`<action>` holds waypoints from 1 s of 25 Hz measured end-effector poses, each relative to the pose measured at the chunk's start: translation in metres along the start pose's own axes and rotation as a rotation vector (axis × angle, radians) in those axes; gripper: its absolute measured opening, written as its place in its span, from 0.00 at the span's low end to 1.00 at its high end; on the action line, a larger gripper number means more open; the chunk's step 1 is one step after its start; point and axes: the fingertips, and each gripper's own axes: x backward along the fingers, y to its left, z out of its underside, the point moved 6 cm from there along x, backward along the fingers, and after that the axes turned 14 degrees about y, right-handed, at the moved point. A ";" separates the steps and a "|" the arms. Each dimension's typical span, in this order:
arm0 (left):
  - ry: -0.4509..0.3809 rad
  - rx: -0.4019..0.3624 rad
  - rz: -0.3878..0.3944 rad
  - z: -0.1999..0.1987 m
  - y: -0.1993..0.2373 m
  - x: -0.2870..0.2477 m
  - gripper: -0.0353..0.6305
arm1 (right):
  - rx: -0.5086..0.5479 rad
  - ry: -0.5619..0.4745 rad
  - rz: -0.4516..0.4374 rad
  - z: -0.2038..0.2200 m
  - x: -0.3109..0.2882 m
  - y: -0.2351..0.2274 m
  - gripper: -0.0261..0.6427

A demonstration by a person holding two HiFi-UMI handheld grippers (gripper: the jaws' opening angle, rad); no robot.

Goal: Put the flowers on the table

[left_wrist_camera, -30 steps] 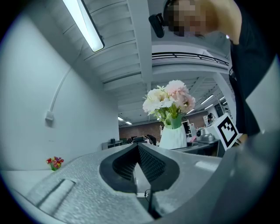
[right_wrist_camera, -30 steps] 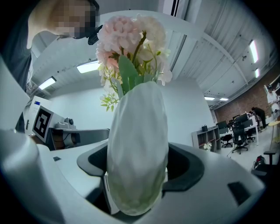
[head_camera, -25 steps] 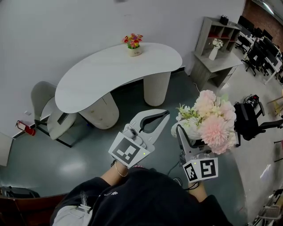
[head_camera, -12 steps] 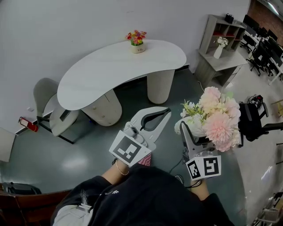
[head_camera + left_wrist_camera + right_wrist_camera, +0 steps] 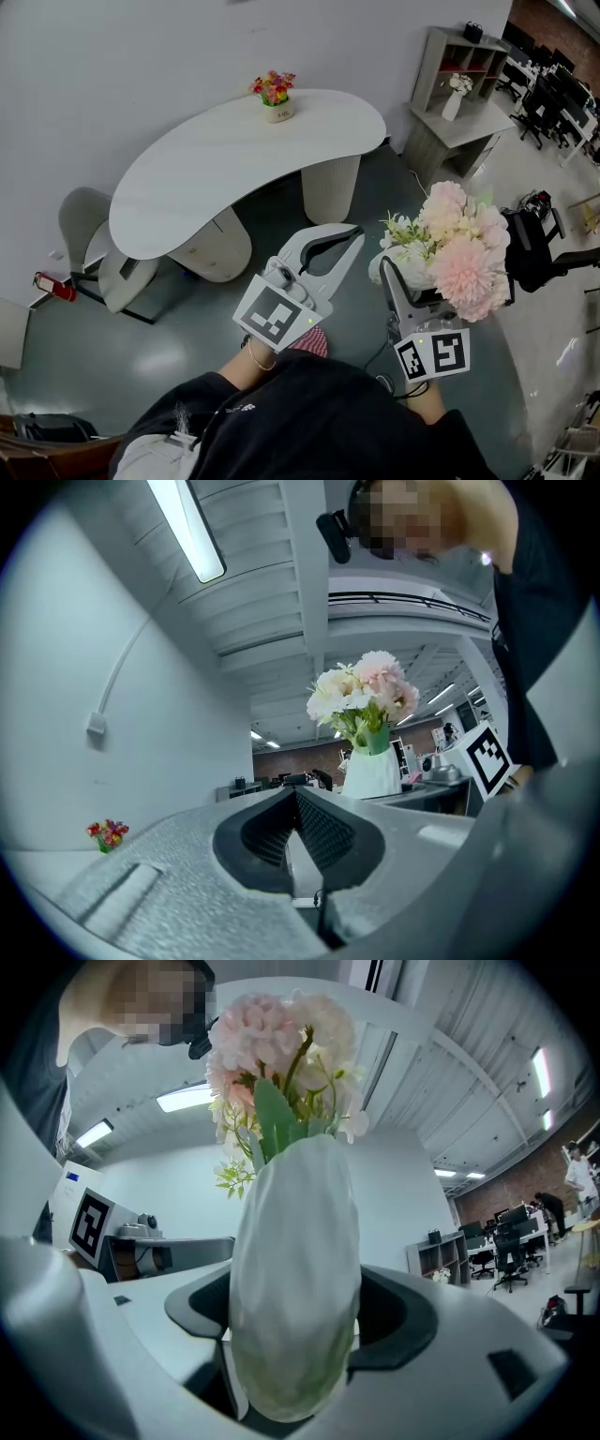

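Observation:
A white vase (image 5: 405, 270) of pink and cream flowers (image 5: 457, 246) is held up in the air at the right, with my right gripper (image 5: 388, 274) shut on its body. In the right gripper view the vase (image 5: 294, 1279) fills the space between the jaws and the flowers (image 5: 277, 1044) stand above. My left gripper (image 5: 353, 237) is beside it on the left, shut and holding nothing; its pads (image 5: 309, 827) meet at the tip. The white curved table (image 5: 197, 173) is ahead across the floor, with a small pot of red flowers (image 5: 275, 95) at its far edge.
A grey chair (image 5: 86, 217) stands at the table's left end, with a red extinguisher (image 5: 54, 285) on the floor near it. A grey shelf unit (image 5: 448, 131) holds a white vase (image 5: 455, 97) at the back right. A black office chair (image 5: 527, 251) is close on the right.
The view has shifted a little and the table sits slightly further left. A reddish shoe has come into view under the left gripper. Both grippers keep their pose, the vase still held.

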 end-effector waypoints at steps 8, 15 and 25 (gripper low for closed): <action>-0.002 -0.001 0.016 -0.003 0.002 -0.001 0.05 | -0.014 0.006 0.009 0.001 0.001 0.001 0.59; 0.000 0.002 0.031 -0.004 0.001 -0.001 0.05 | -0.015 0.020 0.020 0.002 0.003 0.002 0.59; -0.007 0.001 0.034 -0.008 -0.001 -0.003 0.05 | -0.005 0.028 0.011 -0.001 0.003 0.002 0.59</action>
